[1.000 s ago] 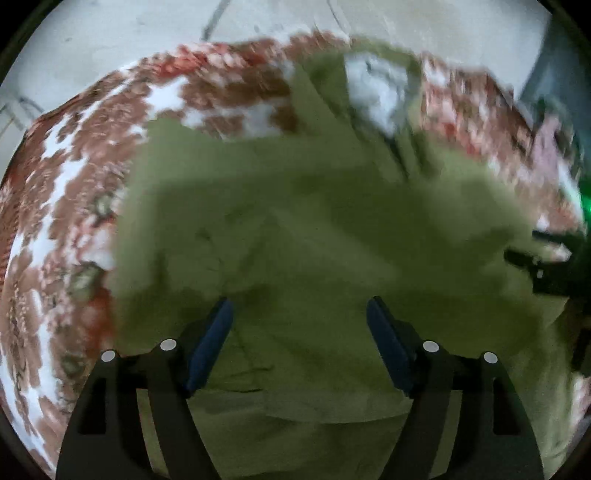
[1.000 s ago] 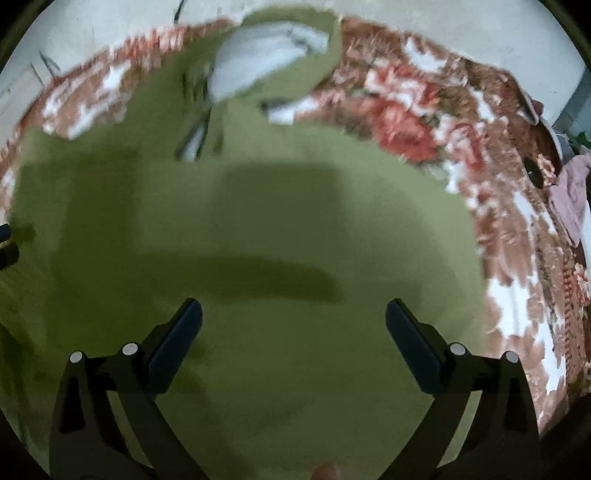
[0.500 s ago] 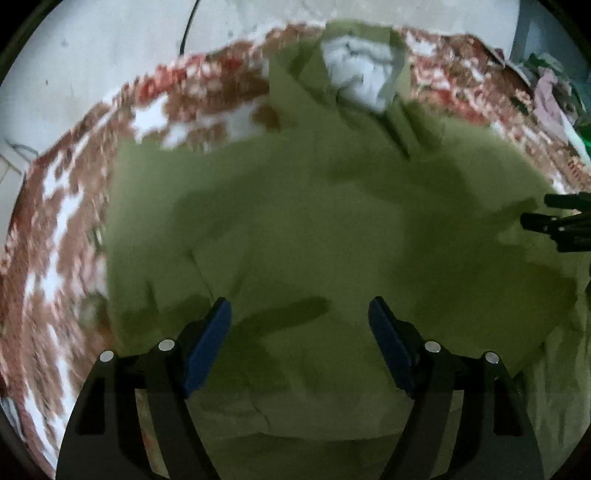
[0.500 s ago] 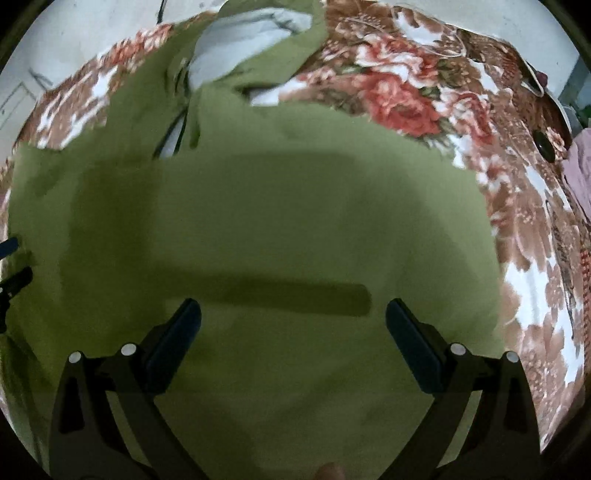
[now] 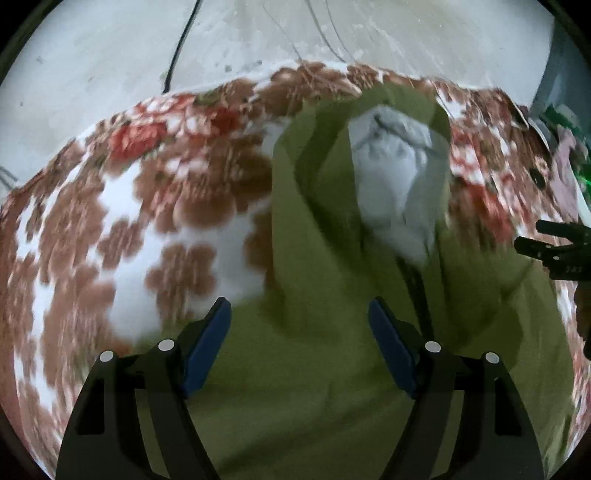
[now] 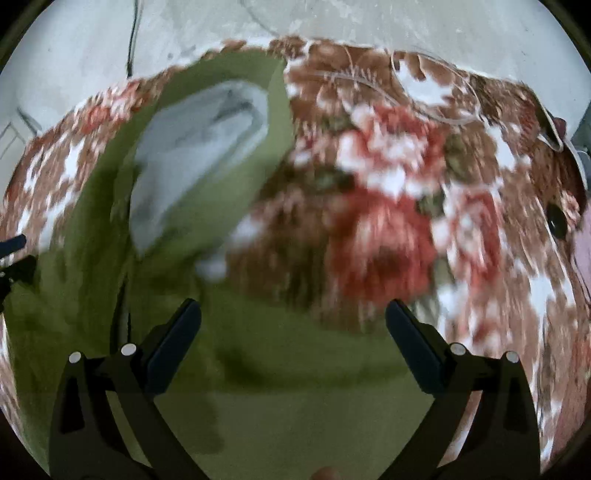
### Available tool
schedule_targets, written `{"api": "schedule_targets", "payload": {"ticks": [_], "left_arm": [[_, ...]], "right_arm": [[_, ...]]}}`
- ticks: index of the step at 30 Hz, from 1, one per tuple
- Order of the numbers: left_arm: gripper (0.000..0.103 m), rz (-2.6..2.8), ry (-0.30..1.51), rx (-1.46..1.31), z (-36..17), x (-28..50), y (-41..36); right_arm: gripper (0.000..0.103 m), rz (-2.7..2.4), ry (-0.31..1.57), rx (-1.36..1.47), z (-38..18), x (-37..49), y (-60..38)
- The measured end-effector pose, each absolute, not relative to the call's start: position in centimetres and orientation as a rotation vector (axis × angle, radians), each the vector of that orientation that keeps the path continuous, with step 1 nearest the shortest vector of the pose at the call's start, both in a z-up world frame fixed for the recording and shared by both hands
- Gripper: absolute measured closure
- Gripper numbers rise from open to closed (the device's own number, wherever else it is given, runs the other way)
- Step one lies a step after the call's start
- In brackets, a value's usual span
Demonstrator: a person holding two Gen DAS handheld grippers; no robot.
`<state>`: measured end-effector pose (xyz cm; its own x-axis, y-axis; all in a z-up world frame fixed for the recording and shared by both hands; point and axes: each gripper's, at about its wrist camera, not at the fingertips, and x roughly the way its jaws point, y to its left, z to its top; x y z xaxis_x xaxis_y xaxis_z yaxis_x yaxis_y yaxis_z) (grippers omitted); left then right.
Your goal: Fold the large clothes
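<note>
An olive green hooded garment (image 5: 325,369) lies spread on a floral bed cover (image 5: 110,229). Its hood with pale grey lining (image 5: 395,177) points to the far edge. It also shows in the right wrist view (image 6: 277,387), with the hood lining (image 6: 199,155) at upper left. My left gripper (image 5: 299,328) is open and empty above the garment's left part. My right gripper (image 6: 293,325) is open and empty above its right edge. The right gripper's fingers (image 5: 554,247) show at the right edge of the left wrist view. Both views are blurred.
A pale wall (image 5: 295,33) with a dark cable (image 5: 177,48) stands behind the bed. Pink and green items (image 5: 565,162) lie at the far right. A small dark round thing (image 6: 557,221) sits on the cover at the right.
Both grippers have moved forward toward the hood end. More floral cover and the wall have come into view. Both stay open and empty.
</note>
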<state>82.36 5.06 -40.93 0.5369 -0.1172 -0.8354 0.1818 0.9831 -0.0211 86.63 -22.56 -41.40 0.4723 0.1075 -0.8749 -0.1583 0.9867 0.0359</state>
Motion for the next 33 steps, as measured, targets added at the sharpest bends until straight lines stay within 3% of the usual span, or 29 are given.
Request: {"api": "schedule_targets", "payload": {"ticks": [12, 15, 17, 18, 19, 20, 23, 33], "left_arm": [[0.027, -0.138, 0.987, 0.044, -41.9, 97.6, 3.8], [0.027, -0.163, 0.983, 0.069, -43.1, 99.8, 3.0], [0.027, -0.166, 0.997, 0.094, -44.1, 101.1, 2.3], [0.037, -0.160, 1.008, 0.107, -44.7, 101.9, 2.2], [0.055, -0.171, 1.027, 0.096, -45.2, 102.3, 2.1], [0.101, -0.210, 1.054, 0.065, -45.7, 102.7, 1.9], [0.101, -0.253, 1.030, 0.129, -45.2, 101.8, 0.2], [0.101, -0.296, 0.866, 0.013, -37.5, 95.4, 0.8]], "right_arm": [[0.006, 0.188, 1.019, -0.032, -42.0, 100.2, -20.6], [0.027, 0.197, 1.026, -0.058, -43.2, 102.3, -19.1], [0.054, 0.199, 1.047, -0.078, -44.4, 103.1, -18.1], [0.058, 0.206, 1.057, -0.085, -44.8, 103.4, -17.7], [0.065, 0.220, 1.064, -0.084, -45.2, 103.5, -17.3], [0.086, 0.219, 1.066, -0.082, -45.5, 103.5, -17.1], [0.094, 0.225, 1.064, -0.085, -45.3, 103.1, -17.0], [0.095, 0.292, 0.901, -0.155, -38.1, 96.8, -15.9]]}}
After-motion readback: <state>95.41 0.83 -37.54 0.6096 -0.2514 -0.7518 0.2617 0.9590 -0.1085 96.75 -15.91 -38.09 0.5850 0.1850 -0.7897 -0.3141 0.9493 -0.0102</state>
